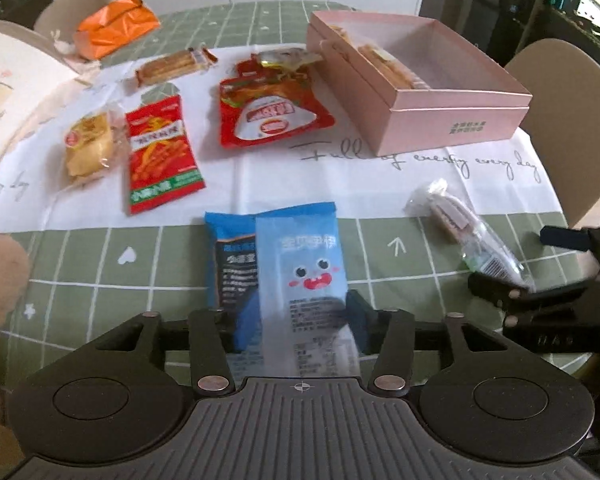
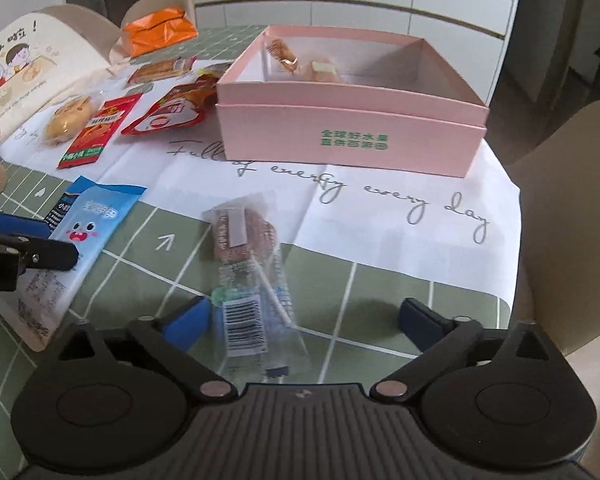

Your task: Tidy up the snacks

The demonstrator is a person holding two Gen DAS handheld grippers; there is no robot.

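Left wrist view: the left gripper (image 1: 296, 320) stands part-open astride 2 overlapping pale-blue plastic snack packets (image 1: 300, 264) lying on the green checked tablecloth (image 1: 100, 268); whether its pads press them I cannot tell. Farther off sit an open pink cardboard box (image 1: 440, 120) and 2 red foil pouches (image 1: 160, 152).

Right wrist view: the right gripper (image 2: 300, 320) gapes wide around a clear-wrapped brown snack bar (image 2: 244, 264), its blue pads apart from the wrapper. The pink box (image 2: 348, 136) lies beyond.
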